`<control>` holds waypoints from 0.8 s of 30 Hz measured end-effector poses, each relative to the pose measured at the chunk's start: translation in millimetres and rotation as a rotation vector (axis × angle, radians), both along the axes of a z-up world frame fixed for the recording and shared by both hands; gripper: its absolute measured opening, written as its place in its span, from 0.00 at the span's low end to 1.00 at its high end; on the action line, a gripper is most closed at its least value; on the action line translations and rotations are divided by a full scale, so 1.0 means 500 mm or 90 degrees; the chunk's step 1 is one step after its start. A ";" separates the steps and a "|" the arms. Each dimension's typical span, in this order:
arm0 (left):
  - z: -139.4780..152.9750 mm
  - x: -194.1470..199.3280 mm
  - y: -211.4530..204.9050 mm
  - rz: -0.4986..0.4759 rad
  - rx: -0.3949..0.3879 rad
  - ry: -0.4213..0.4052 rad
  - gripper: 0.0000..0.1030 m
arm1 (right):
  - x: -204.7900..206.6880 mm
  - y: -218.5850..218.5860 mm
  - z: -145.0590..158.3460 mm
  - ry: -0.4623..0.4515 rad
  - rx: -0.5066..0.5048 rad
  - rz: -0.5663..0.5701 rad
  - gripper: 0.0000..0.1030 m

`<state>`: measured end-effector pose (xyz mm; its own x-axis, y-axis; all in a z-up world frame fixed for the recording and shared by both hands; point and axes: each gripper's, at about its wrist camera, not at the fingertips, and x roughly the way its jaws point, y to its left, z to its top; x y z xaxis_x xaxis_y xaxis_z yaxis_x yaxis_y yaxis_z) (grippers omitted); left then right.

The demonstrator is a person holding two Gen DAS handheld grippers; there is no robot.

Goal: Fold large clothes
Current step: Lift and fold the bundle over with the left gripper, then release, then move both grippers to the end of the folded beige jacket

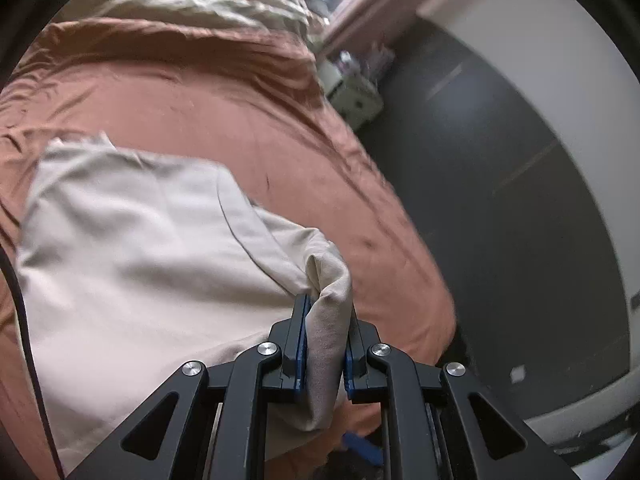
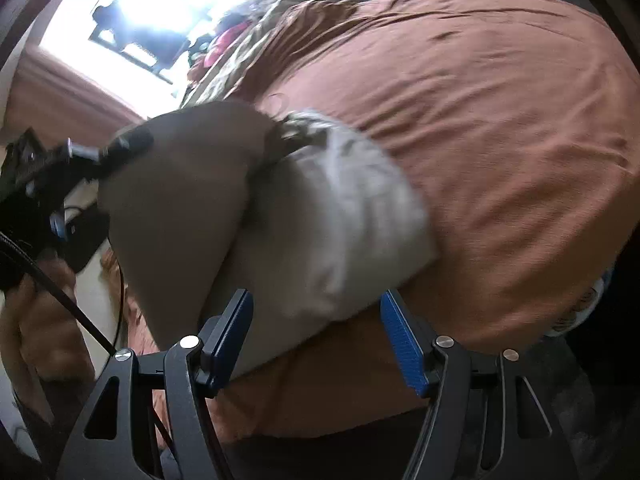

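Fingers of the left gripper (image 1: 325, 344) pinch a bunched corner of the beige garment (image 1: 132, 248), which lies part-folded on the rust bedspread (image 1: 240, 112). Right gripper (image 2: 316, 336) hangs spread, empty, near the cloth's edge. Mid-fold, I'd say; next, lay that corner flat and release.

A bed under a rust-orange sheet (image 1: 248, 120) stands beside dark floor (image 1: 500, 208), with a bright window (image 2: 132, 12) beyond.
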<state>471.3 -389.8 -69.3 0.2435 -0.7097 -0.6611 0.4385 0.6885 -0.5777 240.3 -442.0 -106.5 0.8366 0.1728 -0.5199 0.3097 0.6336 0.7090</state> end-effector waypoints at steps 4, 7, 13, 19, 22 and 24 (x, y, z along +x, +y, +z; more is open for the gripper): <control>-0.038 -0.035 -0.042 -0.069 0.030 0.033 0.43 | -0.021 -0.028 -0.004 -0.006 0.028 -0.019 0.63; -0.032 -0.051 -0.031 -0.109 -0.001 0.041 0.63 | -0.024 -0.041 0.002 -0.024 0.035 -0.022 0.63; 0.014 -0.037 0.061 -0.060 0.018 -0.026 0.82 | 0.034 -0.071 0.002 -0.043 0.031 0.010 0.63; -0.010 0.019 0.174 0.043 0.065 -0.034 0.82 | 0.147 -0.102 0.003 -0.005 0.002 0.086 0.63; -0.031 0.050 0.234 0.091 0.082 -0.031 0.82 | 0.200 -0.116 0.022 0.013 -0.031 0.115 0.63; -0.044 0.064 0.266 0.114 0.086 -0.029 0.82 | 0.239 -0.124 0.035 0.028 -0.050 0.137 0.63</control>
<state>503.4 -256.7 -91.2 0.3894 -0.5588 -0.7322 0.3259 0.8271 -0.4579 360.0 -504.0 -89.0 0.7610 0.3020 -0.5742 0.1920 0.7406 0.6439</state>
